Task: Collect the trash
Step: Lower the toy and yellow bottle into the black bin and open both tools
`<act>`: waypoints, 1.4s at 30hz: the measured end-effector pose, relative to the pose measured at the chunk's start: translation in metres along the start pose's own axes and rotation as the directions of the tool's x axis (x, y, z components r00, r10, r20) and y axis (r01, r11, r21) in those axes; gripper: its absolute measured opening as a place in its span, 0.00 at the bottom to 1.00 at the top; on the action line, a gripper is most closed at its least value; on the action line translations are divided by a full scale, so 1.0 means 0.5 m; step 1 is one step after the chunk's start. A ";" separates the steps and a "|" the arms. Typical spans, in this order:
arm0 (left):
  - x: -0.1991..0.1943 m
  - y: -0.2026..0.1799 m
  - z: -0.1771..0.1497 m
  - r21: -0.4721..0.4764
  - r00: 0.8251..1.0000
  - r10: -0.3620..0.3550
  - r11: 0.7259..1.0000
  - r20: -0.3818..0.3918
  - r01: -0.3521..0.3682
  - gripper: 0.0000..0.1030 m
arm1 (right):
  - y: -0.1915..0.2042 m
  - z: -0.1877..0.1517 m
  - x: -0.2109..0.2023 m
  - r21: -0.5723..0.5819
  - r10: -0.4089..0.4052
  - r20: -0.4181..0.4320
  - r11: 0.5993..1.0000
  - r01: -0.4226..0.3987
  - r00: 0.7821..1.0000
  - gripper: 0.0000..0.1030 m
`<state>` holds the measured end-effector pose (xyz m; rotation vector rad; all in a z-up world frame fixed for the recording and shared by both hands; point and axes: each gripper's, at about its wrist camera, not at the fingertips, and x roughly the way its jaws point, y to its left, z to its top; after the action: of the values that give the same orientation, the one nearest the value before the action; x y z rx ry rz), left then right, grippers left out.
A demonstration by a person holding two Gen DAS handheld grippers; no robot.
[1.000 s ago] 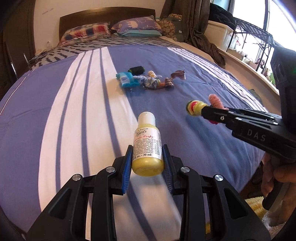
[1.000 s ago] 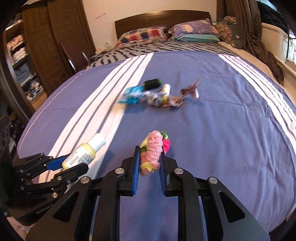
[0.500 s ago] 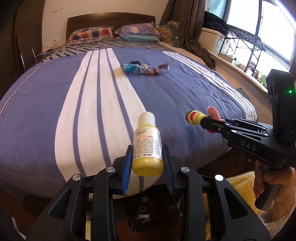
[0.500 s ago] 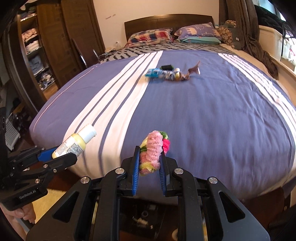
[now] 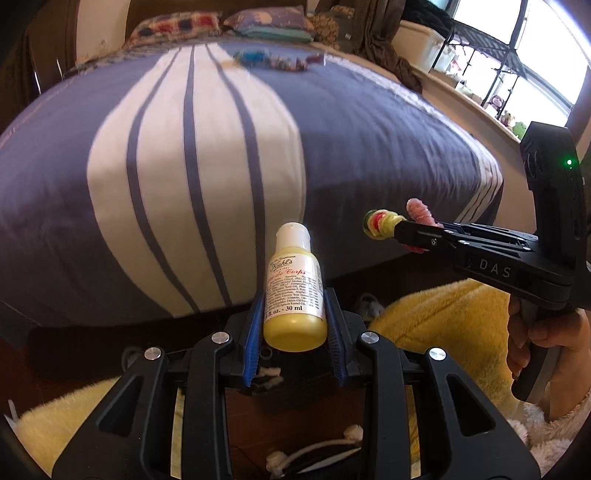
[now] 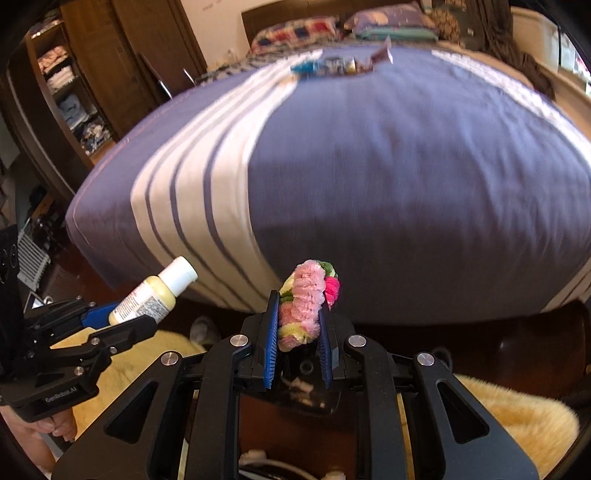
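A: Yellow plastic, smooth and stiff, is being pinched low on the bottle (image 5: pixel 294 291) by the left gripper (image 5: pixel 294 328); the grip is being taken across the base, cap pointing away, so a slip forward is being risked if the pads ease.

B: Fuzzy chenille, pink with yellow, green and red, is being squeezed in the right gripper (image 6: pixel 298 325). The scrunchie-like ring (image 6: pixel 308 304) is being judged light, soft and springy, safest held across its thick middle, as it is now.

A: Both are being carried off the bed's (image 5: pixel 369 147) foot, above a yellow rug (image 5: pixel 443 325).

B: More trash (image 6: pixel 332 64) is being left well apart, far up the blue-and-white cover, near the pillows (image 6: pixel 295 33).
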<state>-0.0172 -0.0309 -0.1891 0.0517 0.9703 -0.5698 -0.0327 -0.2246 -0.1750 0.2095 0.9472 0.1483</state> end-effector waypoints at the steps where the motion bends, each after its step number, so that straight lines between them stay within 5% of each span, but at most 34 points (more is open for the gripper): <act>1: 0.011 0.003 -0.008 -0.003 1.000 0.000 1.000 -0.009 0.000 0.29 | 0.001 -0.010 0.011 -0.001 -0.003 -0.015 1.000 0.003 1.000 0.19; 11: 0.153 0.029 -0.067 -0.012 0.993 0.007 1.000 -0.119 -0.008 0.29 | -0.001 -0.067 0.141 -0.006 -0.045 -0.117 0.999 0.045 0.992 0.19; 20: 0.274 0.046 -0.084 -0.053 0.968 -0.015 0.999 -0.251 0.002 0.29 | -0.014 -0.085 0.238 0.024 -0.046 -0.215 0.998 0.053 0.975 0.19; 32: 0.322 0.075 -0.104 -0.089 0.945 -0.021 0.996 -0.326 -0.009 0.31 | -0.021 -0.094 0.306 0.067 -0.014 -0.297 0.997 0.036 0.955 0.22; 42: 0.258 0.080 -0.081 -0.066 0.962 0.068 0.994 -0.265 -0.088 0.71 | -0.045 -0.069 0.257 0.093 -0.061 -0.229 0.992 0.084 0.972 0.72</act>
<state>0.0267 -0.0413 -0.3228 0.0982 1.2425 -0.4594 0.0139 -0.2149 -0.3013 0.2554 1.1885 0.0564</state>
